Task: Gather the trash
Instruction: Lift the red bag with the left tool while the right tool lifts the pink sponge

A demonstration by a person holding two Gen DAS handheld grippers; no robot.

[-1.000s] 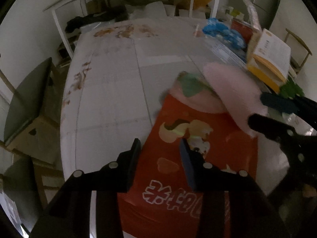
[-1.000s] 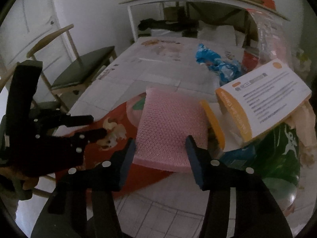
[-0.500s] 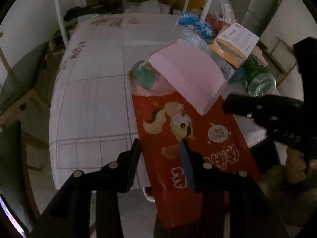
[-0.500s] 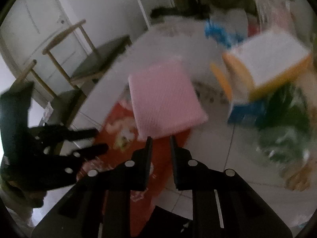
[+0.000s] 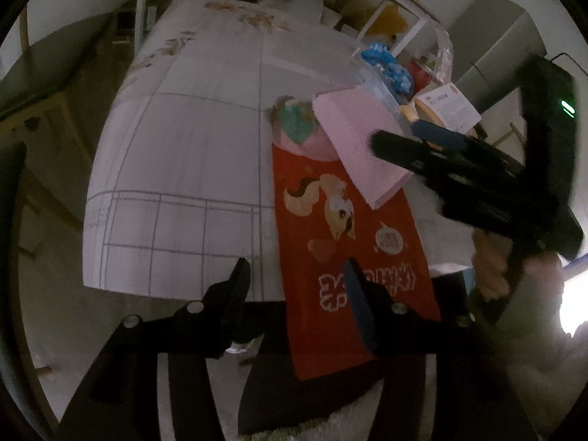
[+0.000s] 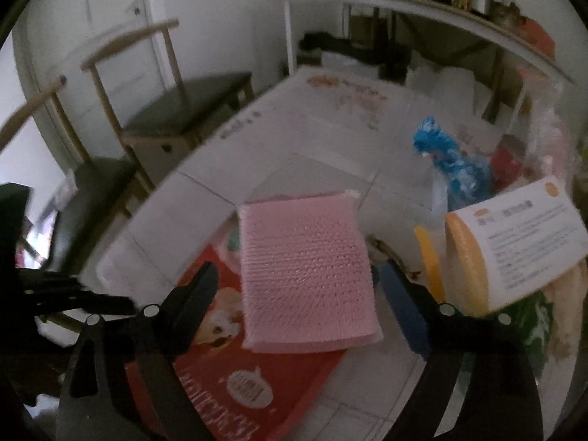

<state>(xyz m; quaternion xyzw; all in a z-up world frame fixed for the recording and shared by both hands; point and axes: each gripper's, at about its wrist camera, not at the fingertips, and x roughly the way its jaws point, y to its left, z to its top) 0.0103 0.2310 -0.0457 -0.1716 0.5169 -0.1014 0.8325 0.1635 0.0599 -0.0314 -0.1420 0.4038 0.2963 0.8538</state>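
Red snack bag lies on the worktop, its end overhanging the near edge, a pink sponge resting on its far end. The left gripper has just been opening, jaws apart astride the bag's near end. The right gripper has just opened wide around the sponge, not pressing it.

On the table: one red snack bag, one pink sponge pad, one blue crumpled wrapper, one orange-and-white box, one green bag. Beside it: two chairs. Grippers: two.
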